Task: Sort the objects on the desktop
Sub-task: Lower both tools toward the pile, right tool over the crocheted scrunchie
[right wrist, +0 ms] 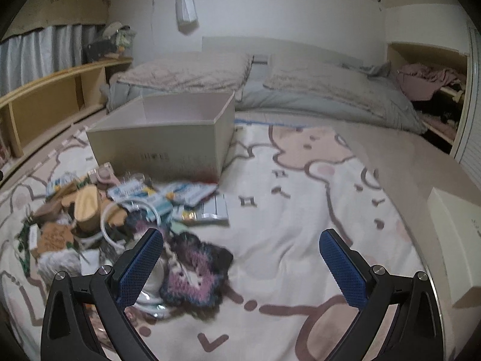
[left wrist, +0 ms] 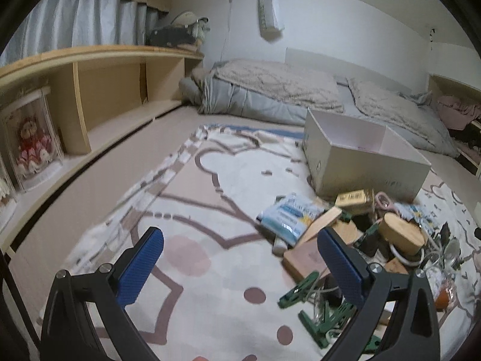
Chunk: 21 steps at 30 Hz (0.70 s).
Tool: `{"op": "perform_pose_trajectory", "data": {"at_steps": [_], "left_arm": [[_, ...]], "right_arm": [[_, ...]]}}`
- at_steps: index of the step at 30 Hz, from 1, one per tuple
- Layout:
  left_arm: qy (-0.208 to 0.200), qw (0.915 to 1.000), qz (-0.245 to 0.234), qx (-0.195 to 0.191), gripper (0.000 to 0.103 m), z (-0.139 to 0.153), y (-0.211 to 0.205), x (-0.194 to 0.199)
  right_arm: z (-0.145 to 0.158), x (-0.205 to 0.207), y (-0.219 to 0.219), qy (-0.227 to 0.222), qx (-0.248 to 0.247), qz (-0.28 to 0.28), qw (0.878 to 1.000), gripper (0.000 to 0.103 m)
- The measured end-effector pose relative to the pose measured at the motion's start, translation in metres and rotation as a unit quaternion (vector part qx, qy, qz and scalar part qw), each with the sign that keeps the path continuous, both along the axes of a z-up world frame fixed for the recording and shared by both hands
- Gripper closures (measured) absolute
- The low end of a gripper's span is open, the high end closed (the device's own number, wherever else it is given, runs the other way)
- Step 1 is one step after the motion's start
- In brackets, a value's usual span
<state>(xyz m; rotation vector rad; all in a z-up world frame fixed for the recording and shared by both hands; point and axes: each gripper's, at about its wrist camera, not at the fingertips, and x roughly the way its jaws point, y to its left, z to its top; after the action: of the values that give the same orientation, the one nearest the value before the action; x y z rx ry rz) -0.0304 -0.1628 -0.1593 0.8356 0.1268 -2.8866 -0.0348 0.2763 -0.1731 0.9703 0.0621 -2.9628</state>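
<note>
A pile of small objects lies on a patterned blanket. In the left wrist view the pile is at the right: a blue-white packet, a round wooden box, a wooden block and green clips. My left gripper is open and empty, left of the pile. An open beige box stands behind the pile. In the right wrist view the pile is at the left, with the wooden box, a white cable and a purple-black crocheted piece. My right gripper is open and empty above the blanket; the beige box stands beyond.
Pillows and a grey quilt lie at the head of the bed. A wooden shelf runs along the left, holding a framed doll. A white box sits at the right edge of the right wrist view.
</note>
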Motion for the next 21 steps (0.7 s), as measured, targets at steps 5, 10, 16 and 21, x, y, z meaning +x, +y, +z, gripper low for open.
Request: {"op": "perform_pose_trajectory", "data": {"at_steps": [5,10,16,21], "left_arm": [[-0.024,0.9997,-0.007,-0.001,0.0,-0.016,0.002,-0.003],[-0.046,0.9987,-0.021,-0.002,0.0,-0.029,0.005,-0.007],[-0.089,0.9954,-0.034,-0.002,0.0,-0.046,0.01,-0.017],[-0.123,0.9916,-0.04,0.006,0.0,-0.06,0.009,-0.019]], "right_arm": [[-0.02,-0.003,-0.001,-0.024,0.003,-0.004,1.0,0.0],[-0.033,-0.003,-0.003,-0.039,0.006,-0.004,0.999,0.0],[-0.042,-0.007,-0.013,-0.058,0.017,0.011,0.998,0.0],[-0.049,-0.01,-0.019,-0.074,0.025,0.022,0.997,0.0]]}}
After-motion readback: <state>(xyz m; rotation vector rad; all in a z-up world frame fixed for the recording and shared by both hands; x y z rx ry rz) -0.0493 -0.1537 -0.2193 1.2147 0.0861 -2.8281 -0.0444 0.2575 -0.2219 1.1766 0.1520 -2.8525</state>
